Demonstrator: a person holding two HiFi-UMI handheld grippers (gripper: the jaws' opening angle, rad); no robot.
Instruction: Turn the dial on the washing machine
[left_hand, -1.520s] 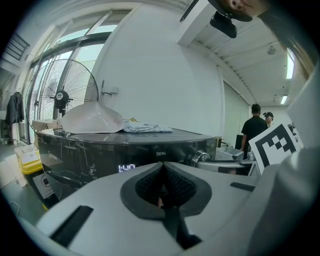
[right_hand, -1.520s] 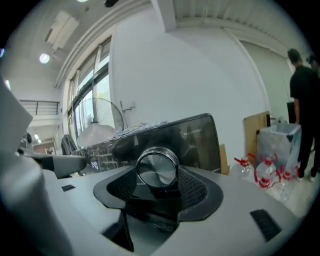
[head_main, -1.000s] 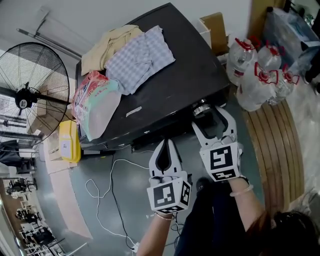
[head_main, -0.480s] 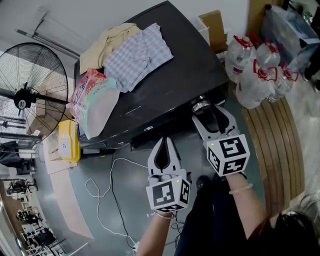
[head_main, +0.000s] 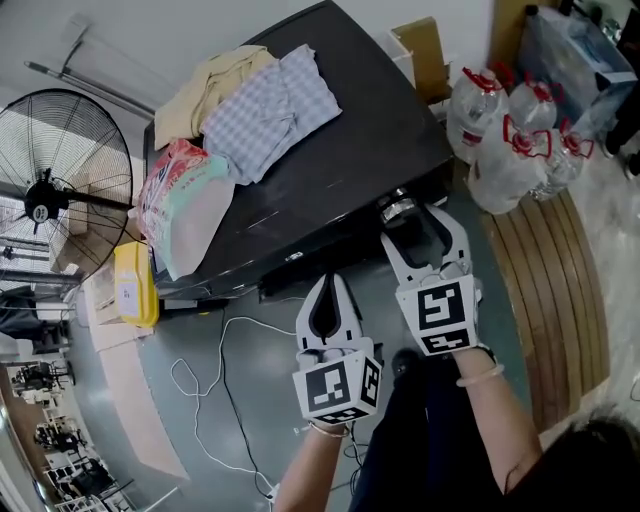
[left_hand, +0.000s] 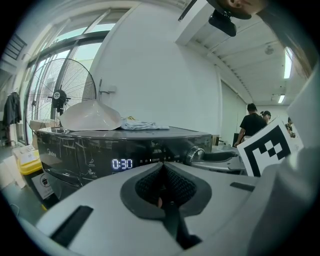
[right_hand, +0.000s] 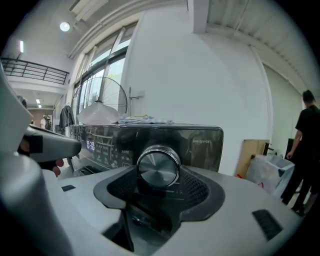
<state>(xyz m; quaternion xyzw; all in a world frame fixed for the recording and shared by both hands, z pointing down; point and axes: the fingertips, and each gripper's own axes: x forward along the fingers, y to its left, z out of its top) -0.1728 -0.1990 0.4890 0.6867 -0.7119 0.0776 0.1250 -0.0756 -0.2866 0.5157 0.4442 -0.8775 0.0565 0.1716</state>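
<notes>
The dark washing machine stands in front of me, with its silver dial on the front panel at the right. My right gripper reaches up to the dial. In the right gripper view the dial sits between the two dark pads, which press on its sides. My left gripper hangs lower and to the left, shut with nothing in it, and points at the panel's lit display. In the left gripper view that gripper's tips meet.
Folded clothes and a plastic bag lie on the machine's top. A standing fan and a yellow container are at the left. Large water bottles and wooden slats are at the right. A white cable trails on the floor.
The right gripper rolled to one side on the dial and has rolled back, staying in place. The left gripper has not moved.
</notes>
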